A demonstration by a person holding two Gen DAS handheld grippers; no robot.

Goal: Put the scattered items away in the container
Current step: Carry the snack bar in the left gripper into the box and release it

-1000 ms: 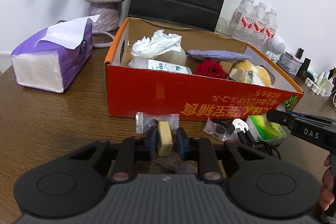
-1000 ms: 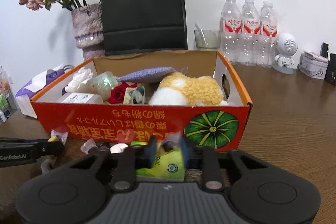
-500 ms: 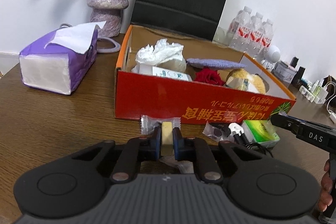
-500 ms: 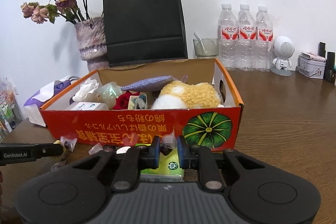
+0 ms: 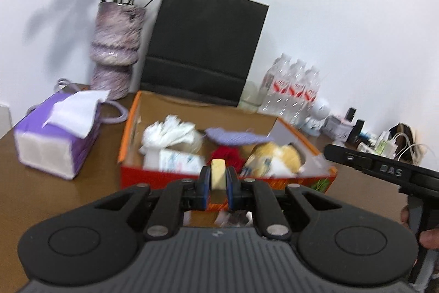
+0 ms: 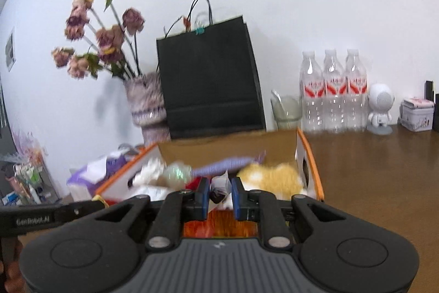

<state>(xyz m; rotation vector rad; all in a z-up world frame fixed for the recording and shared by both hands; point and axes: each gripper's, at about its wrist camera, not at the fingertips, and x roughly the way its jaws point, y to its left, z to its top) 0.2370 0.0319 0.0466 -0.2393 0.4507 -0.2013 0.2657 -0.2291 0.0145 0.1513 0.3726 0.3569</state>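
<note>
— On the left, what's pinched?
— Past the purple tissue pack (image 5: 55,139), the left gripper (image 5: 218,184) clamps a wrapped cream candy (image 5: 217,177), raised before the orange cardboard box (image 5: 131,133).
— And rightward?
— The right gripper (image 6: 221,194) pinches a small clear packet (image 6: 219,187) (contents blurred) at the box's near wall; 3 water bottles (image 6: 333,91) stand beyond.

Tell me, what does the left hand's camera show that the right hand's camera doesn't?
Only the left wrist view shows the left gripper clamped on a pale yellow wrapped bar, and the whole purple tissue pack.

Only the right wrist view shows the right gripper clamped on a small clear packet, and a patterned tin.

Both show the orange box, the black paper bag, the vase of dried flowers and three water bottles.
</note>
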